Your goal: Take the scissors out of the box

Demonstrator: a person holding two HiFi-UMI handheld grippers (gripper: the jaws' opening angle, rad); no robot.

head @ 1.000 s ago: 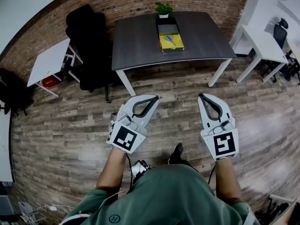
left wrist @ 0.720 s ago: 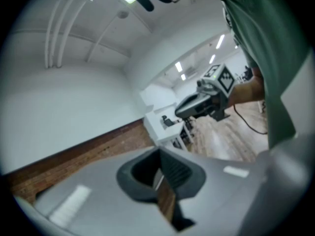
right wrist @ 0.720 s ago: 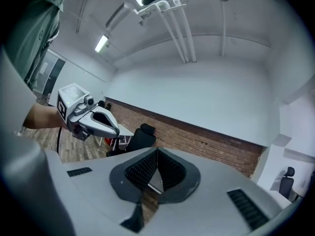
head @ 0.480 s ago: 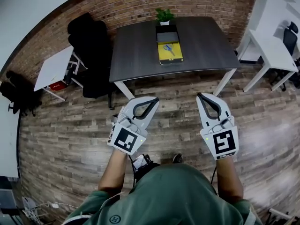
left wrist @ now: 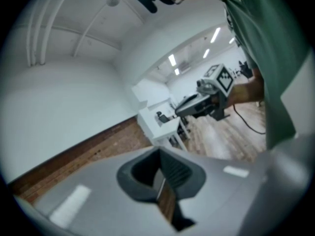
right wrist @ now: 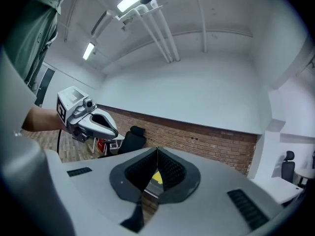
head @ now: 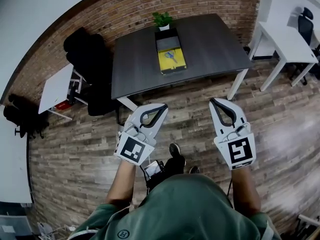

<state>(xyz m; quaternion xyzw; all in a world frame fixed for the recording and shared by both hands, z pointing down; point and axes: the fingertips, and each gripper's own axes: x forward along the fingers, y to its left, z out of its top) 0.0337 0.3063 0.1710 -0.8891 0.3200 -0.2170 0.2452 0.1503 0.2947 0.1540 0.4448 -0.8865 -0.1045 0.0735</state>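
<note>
In the head view a long open box (head: 171, 60) with a yellow inside lies on the dark grey table (head: 215, 39), several steps ahead. Blue-handled scissors (head: 170, 54) rest in it. My left gripper (head: 163, 106) and right gripper (head: 213, 102) are held side by side over the wooden floor, well short of the table, both shut and holding nothing. In the left gripper view the jaws (left wrist: 160, 152) meet, and the right gripper (left wrist: 204, 101) shows beyond them. In the right gripper view the jaws (right wrist: 157, 151) also meet, with a bit of the yellow box (right wrist: 157, 177) behind.
A small potted plant (head: 161, 20) stands at the table's far edge behind the box. Black chairs (head: 87, 59) and a small white table (head: 56, 86) stand to the left. A white desk (head: 282, 40) with an office chair (head: 306, 26) is at the right. A brick wall backs the table.
The view has swung, so the table and box now sit a little further left. A shoe shows below the grippers. Both grippers stay shut in the same pose.
</note>
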